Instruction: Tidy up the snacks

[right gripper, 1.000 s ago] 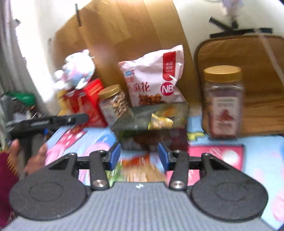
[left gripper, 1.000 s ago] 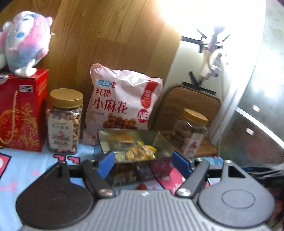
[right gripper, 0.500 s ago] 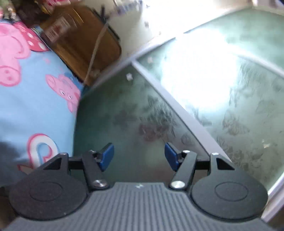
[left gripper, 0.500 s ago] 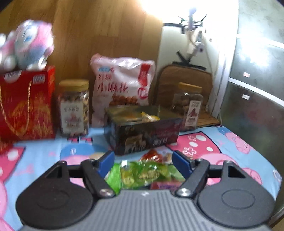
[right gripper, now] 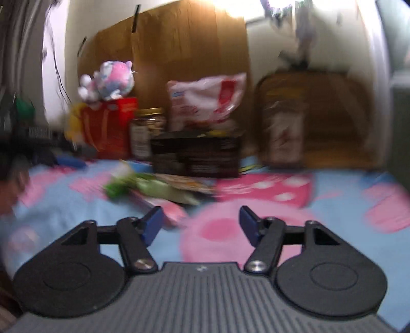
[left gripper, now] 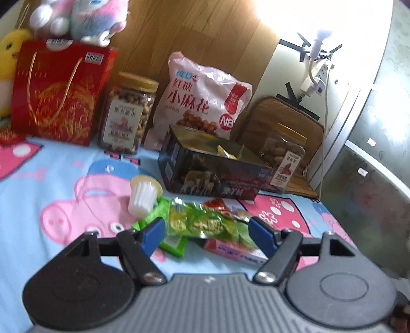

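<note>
A pile of green snack packets (left gripper: pixel 202 222) lies on the cartoon-print cloth (left gripper: pixel 51 179), with a white jelly cup (left gripper: pixel 143 197), a red packet (left gripper: pixel 217 205) and a flat pink packet (left gripper: pixel 235 252) around it. My left gripper (left gripper: pixel 207 234) is open and low over the pile; the green packets lie between its fingers, untouched by the pads. Behind stands an open dark box (left gripper: pixel 212 176) with a yellow packet (left gripper: pixel 225 151) inside. The right wrist view is blurred: my right gripper (right gripper: pixel 201 224) hovers over the cloth, jaws closing on nothing, the pink packet (right gripper: pixel 174 212) beside its left finger.
Along the wooden back panel stand a red gift bag (left gripper: pixel 59 89) topped by a plush toy (left gripper: pixel 82 18), two gold-lidded jars (left gripper: pixel 128 115) (left gripper: pixel 282 156) and a large pink snack bag (left gripper: pixel 202 100). A glass pane (left gripper: pixel 371 179) borders the right. A person's hand (right gripper: pixel 12 184) shows at far left.
My left gripper has sunk and drawn back, bringing the packet pile between its fingers. The right view swung away to the glass pane, then back to the table, its jaws now wider than a second ago.
</note>
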Available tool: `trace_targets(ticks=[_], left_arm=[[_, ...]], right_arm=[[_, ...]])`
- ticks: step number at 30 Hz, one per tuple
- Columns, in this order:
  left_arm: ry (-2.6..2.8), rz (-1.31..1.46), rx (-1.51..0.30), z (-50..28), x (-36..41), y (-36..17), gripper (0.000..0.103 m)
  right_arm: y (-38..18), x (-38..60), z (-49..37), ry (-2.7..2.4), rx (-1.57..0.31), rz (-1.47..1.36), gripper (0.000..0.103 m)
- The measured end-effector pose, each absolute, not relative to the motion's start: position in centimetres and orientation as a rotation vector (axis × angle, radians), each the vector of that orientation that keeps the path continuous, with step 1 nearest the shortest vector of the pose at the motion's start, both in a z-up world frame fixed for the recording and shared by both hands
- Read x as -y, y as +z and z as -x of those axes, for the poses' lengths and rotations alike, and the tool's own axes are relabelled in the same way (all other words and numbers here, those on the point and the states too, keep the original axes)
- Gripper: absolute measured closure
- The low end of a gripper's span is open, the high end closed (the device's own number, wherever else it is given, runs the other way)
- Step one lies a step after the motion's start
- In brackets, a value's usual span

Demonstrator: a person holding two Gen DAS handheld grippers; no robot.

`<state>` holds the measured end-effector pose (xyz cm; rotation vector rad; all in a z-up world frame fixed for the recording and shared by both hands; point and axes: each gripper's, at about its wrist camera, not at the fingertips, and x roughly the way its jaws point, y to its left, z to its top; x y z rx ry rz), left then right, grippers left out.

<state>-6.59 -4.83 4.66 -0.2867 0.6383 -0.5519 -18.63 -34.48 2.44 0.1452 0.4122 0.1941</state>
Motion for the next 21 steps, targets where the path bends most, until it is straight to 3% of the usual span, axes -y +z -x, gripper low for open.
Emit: trace_targets(ticks=[2, 5, 9, 16, 21], left_arm=[[-0.563, 0.326, -0.660, 6.4, 5.1, 4.3, 0.029], [-0.590, 0.359, -0.693, 5.5, 5.9, 3.9, 0.029], [-0.623, 0.401, -0.738, 3.6, 7.4, 3.8, 0.030], [-0.654, 0.412, -0.794, 0.7, 11.3, 3.2, 0.030], [-0.641, 0.414, -0.809, -0.6, 12.7, 2.8, 0.030]], right_arm=[[2.3, 35.2, 16.0, 0.265, -0.471, -0.331, 0.050], [1.5, 36.8, 13.5, 0.300, -0.531, -0.572, 0.056], [0.3, 38.9, 12.2, 0.303, -0.570, -0.787, 0.057], [-1.2, 40.0, 8.9, 0.248, -0.661, -0.889, 0.057], [-1.9, 40.2, 7.2, 0.273, -0.642, -0.934, 0.080]])
